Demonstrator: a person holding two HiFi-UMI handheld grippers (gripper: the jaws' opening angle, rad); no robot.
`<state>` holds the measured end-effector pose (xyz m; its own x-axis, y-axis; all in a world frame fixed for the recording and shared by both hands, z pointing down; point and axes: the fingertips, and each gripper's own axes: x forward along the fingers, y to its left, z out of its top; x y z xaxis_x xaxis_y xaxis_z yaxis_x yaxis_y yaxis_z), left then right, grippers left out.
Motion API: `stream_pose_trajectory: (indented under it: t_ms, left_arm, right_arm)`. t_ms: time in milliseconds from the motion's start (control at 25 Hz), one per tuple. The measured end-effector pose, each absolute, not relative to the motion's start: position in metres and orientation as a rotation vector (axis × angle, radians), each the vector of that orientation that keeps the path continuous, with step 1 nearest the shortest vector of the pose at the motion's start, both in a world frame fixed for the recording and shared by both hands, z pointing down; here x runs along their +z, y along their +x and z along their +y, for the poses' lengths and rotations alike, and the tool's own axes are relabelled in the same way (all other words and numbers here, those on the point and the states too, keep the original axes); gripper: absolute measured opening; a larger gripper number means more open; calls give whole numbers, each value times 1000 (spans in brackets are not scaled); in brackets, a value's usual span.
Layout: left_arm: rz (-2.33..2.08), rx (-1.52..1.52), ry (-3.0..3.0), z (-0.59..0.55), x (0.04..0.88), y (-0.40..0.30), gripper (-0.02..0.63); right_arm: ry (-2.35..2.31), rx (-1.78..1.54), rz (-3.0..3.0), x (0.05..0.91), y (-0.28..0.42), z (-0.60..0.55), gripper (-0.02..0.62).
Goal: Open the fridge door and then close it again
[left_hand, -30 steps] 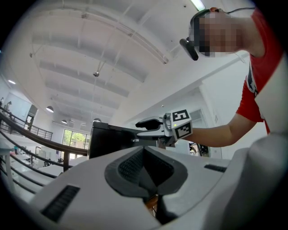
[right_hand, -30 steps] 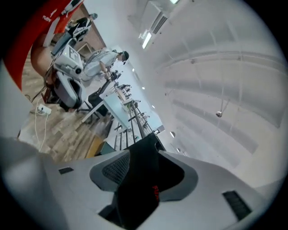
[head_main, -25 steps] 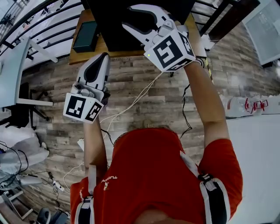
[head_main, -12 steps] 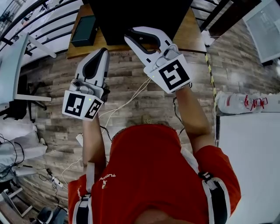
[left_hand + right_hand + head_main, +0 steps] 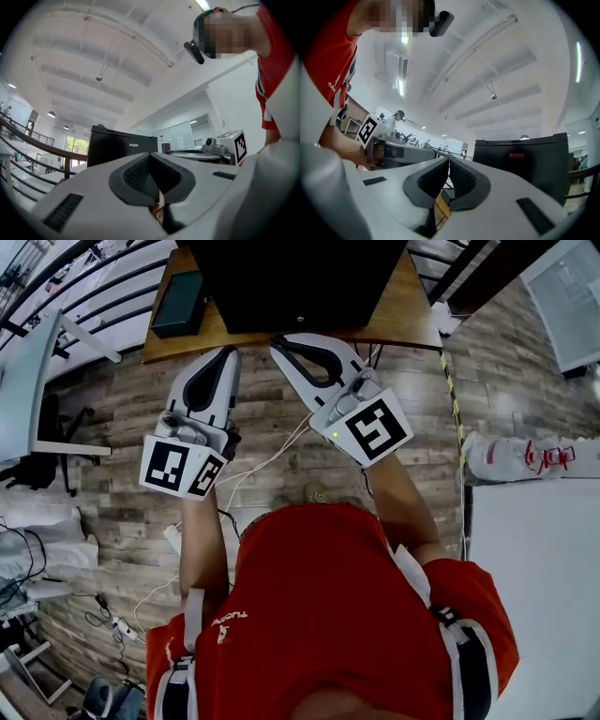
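Black fridge [image 5: 291, 282] appears shut, fitting either before opening or after closing. Left gripper [image 5: 226, 352] is closed and empty. Right gripper [image 5: 278, 341] jaws have just closed on nothing.

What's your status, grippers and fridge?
Left gripper shut, empty. Right gripper shut, empty. Fridge door looks closed, both grippers short of it. Nothing in between.

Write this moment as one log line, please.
fridge: shut | left tool: shut, empty | right tool: just closed, empty
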<state>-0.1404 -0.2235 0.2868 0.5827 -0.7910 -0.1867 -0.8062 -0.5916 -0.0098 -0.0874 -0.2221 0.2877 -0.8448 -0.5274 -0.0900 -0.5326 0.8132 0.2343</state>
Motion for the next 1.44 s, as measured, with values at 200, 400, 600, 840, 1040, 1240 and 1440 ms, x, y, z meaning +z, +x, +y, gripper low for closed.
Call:
stream_pose_trajectory:
  t_ms: [200, 400, 600, 840, 1040, 1240, 1440]
  left_arm:
    - [1361, 250, -2708, -212, 288, -131, 9]
    - [1352, 244, -2724, -212, 290, -126, 9]
    - [1344, 247, -2733, -211, 293, -124, 9]
    - [1349, 247, -2734, -211, 294, -124, 9]
    - [1355, 250, -2733, -211, 293, -126, 9]
    - [1354, 264, -2733, -210, 293, -127, 9]
    - [1352, 269, -2737, -210, 292, -124, 9]
  right_arm:
    - [-835, 330, 2969, 300, -82, -204, 26]
    - [-823, 310, 2954, 303, -81, -202, 25]
    - [-830, 312, 2942, 301, -80, -203, 25]
    - [-833, 276, 2973, 305, -80, -202, 25]
    - [-824, 295, 2960, 302, -81, -202, 25]
    - [-817, 356, 2926, 298, -80, -201, 25]
    - [-861, 223, 2999, 308, -77, -200, 25]
